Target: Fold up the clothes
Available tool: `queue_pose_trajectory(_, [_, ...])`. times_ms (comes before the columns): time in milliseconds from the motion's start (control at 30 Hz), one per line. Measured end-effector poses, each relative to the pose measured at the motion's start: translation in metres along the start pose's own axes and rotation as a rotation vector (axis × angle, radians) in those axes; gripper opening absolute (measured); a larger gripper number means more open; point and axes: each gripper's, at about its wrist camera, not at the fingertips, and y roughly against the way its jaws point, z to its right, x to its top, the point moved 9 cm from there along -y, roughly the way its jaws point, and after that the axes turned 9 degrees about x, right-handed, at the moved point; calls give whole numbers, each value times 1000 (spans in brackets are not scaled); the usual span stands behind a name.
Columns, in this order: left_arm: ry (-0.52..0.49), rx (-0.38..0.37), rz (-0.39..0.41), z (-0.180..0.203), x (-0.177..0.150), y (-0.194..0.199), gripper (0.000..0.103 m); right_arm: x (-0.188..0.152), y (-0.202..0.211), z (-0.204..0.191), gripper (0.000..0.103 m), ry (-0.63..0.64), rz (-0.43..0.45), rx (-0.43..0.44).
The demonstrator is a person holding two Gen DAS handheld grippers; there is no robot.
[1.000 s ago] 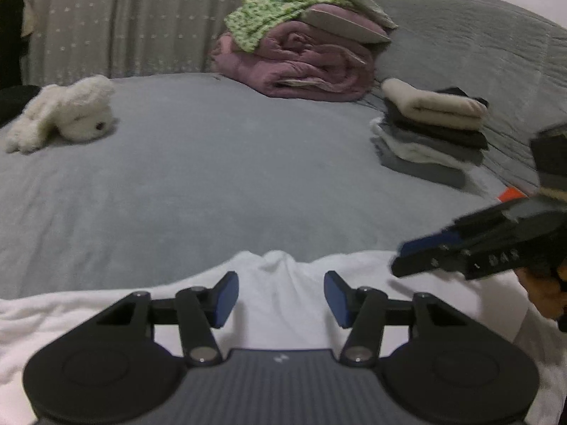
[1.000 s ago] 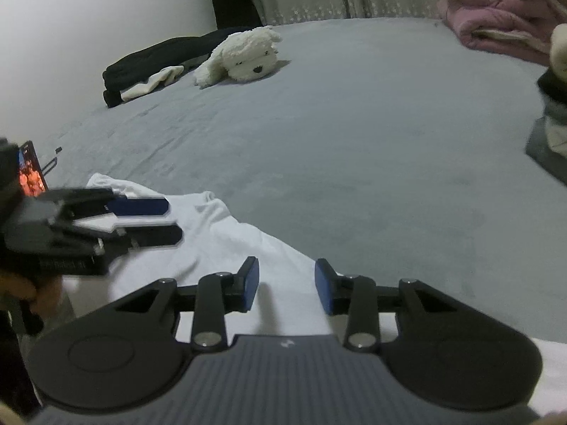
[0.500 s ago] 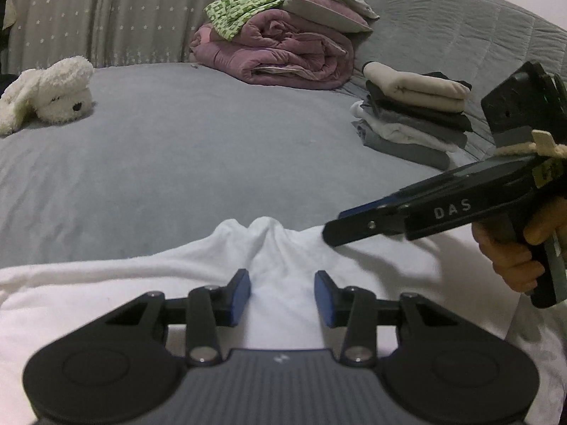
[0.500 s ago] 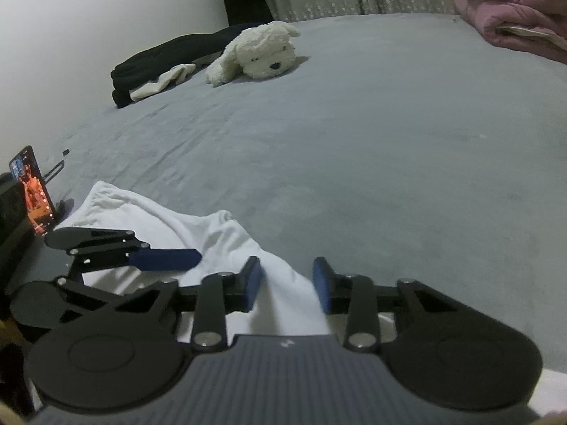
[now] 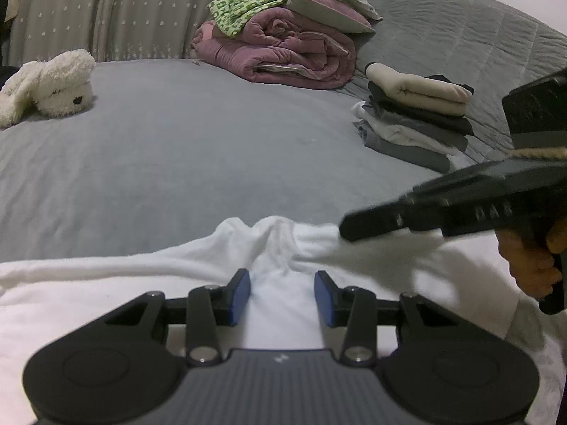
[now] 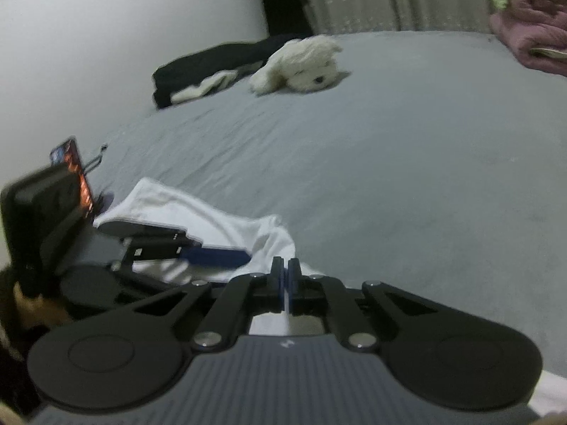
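Observation:
A white garment (image 5: 106,283) lies spread across the near part of the grey bed (image 5: 177,163), bunched into a small ridge in the middle. My left gripper (image 5: 281,295) hovers just above that ridge, open, its blue pads on either side with nothing pinched. My right gripper (image 6: 285,278) is shut on the white garment's (image 6: 198,212) far edge, a thin strip of cloth showing between its pads. In the left wrist view the right gripper (image 5: 349,228) comes in from the right, held by a hand (image 5: 531,265). The left gripper (image 6: 244,258) shows in the right wrist view.
A stack of folded clothes (image 5: 414,124) sits at the right, and a rolled pink quilt (image 5: 283,53) with green cloth lies behind it. A white plush dog (image 6: 301,63) and dark clothes (image 6: 212,67) lie far left. A lit phone (image 6: 74,170) stands by the bed's edge.
My right gripper has gone from open to shut on the garment's edge. The left gripper stays open over the cloth ridge.

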Motion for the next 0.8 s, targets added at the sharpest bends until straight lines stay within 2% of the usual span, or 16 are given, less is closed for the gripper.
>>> queue_pose_trajectory(133, [44,-25,-6,-6,2,1,41,-9,-7,-1,3,-5,-52,6])
queue_pose_trajectory(367, [311,-146,-48,-27,7,0,40,-19,-11,0,3,-3,-94,1])
queue_pose_trajectory(467, [374,-144,-69,-27,7,-6,41,-21,-16,-8,5,65,-114,-34])
queue_pose_trajectory(533, [390,-115,-78,-27,6,-9,35,-22,-17,-12,9,101,-121,-48])
queue_pose_trajectory(600, [388,-69,-79,-29,4,-12,7,-20,-18,-11,12,92,-111,-47])
queue_pose_trajectory(667, [387,-22,-80,-30,3,-14,5,-16,-16,-4,11,44,-90,-47])
queue_pose_trajectory(800, [430,-31,-75,-35,-1,-13,4,-10,-15,13,12,-83,-56,-33])
